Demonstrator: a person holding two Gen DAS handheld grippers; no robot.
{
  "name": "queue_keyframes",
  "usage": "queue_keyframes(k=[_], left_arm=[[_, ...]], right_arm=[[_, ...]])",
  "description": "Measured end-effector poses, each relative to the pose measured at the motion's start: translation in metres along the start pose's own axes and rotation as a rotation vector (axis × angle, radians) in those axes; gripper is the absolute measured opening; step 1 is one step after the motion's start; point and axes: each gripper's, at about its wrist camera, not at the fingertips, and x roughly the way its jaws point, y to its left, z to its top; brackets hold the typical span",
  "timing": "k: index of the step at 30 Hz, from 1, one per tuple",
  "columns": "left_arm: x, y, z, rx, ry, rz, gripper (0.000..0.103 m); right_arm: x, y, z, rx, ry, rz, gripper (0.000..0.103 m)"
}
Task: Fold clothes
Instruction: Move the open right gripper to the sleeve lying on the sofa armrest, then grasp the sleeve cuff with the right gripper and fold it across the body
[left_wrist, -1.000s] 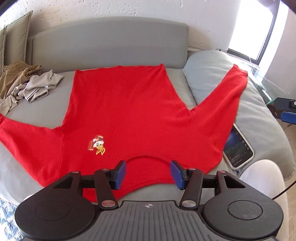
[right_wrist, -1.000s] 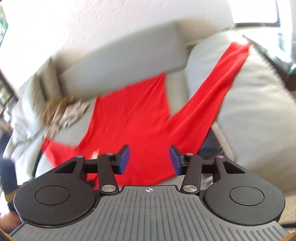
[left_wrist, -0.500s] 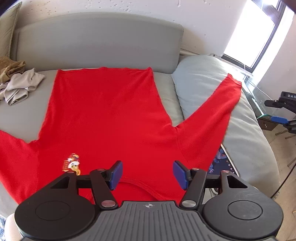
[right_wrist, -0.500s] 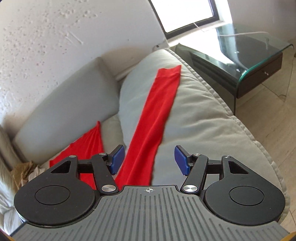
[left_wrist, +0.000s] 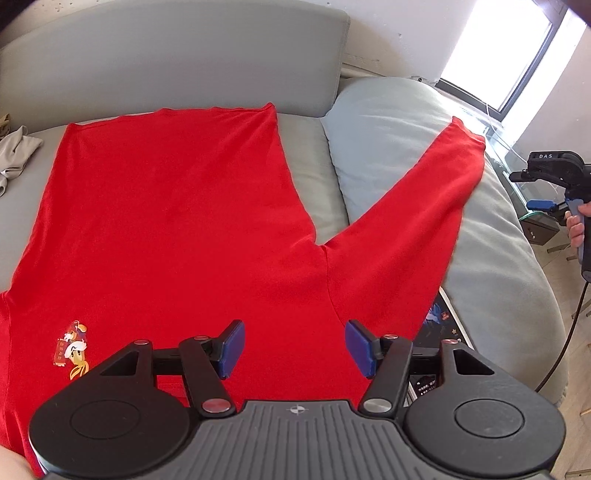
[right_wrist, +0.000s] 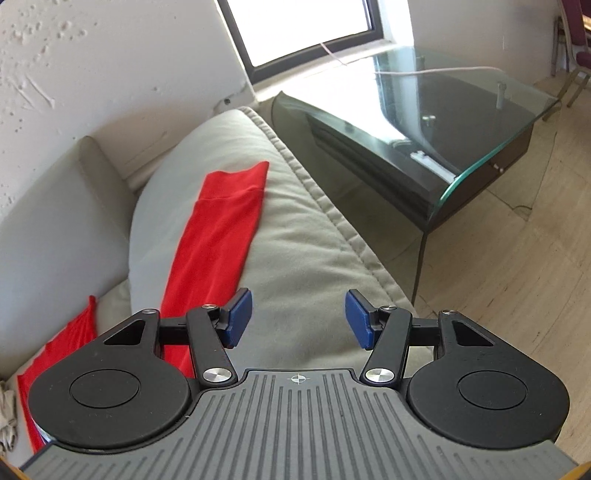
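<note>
The long-sleeved red knit shirt (left_wrist: 177, 206) lies flat and spread on the grey padded bed (left_wrist: 310, 177), hem toward the grey headboard (left_wrist: 177, 59) at 12 o'clock and collar end nearest the left wrist camera. Its right sleeve (left_wrist: 413, 221) runs up toward 2 o'clock over the pale grey pillow (left_wrist: 384, 110), cuff at the far end. A small cartoon print (left_wrist: 74, 349) sits on the chest at 8 o'clock.

The left gripper (left_wrist: 293, 349) hovers over the shoulder area with its blue pads wide apart and nothing between them. The right gripper (right_wrist: 297, 321) is likewise spread wide and empty, above the pillow with the sleeve at its 10 o'clock.

The cloth looks thin, light and limp; it will likely sag and drag rather than hold shape, so a pinch at a seam or the cuff (right_wrist: 240, 181) seems the surest hold for swinging the sleeve across the body.

A smartphone with a lit screen (left_wrist: 439, 332) lies partly under the sleeve's lower edge at 4 o'clock and could be dragged along. Crumpled beige garments (left_wrist: 16, 155) rest at 10 o'clock, well apart. A glass-topped side table (right_wrist: 461, 122) stands beside the bed at 2 o'clock in the right wrist view.
</note>
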Motion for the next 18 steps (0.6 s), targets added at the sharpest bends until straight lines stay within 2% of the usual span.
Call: queue_keyframes(k=[4,7,9,12,14,18], left_arm=[[0.012,-0.001,-0.002,-0.007,0.035,0.004,0.059],[0.020,-0.004,-0.003,-0.014,0.059,-0.001,0.059],[0.023,-0.006,-0.002,-0.018,0.066,-0.005,0.058],[0.023,-0.009,0.000,-0.030,0.067,-0.022,0.057],[0.019,-0.011,0.002,-0.046,0.053,-0.051,0.056],[0.009,-0.015,0.007,-0.071,-0.006,-0.104,0.056]], right_arm=[[0.023,-0.001,0.006,-0.007,0.013,0.011,0.059],[0.034,-0.002,0.011,-0.001,0.016,0.083,0.059],[0.041,-0.007,0.016,0.036,0.020,0.171,0.059],[0.056,-0.012,0.029,0.123,0.017,0.260,0.052],[0.067,-0.013,0.039,0.163,0.004,0.270,0.045],[0.092,-0.009,0.057,0.186,-0.011,0.254,0.045]])
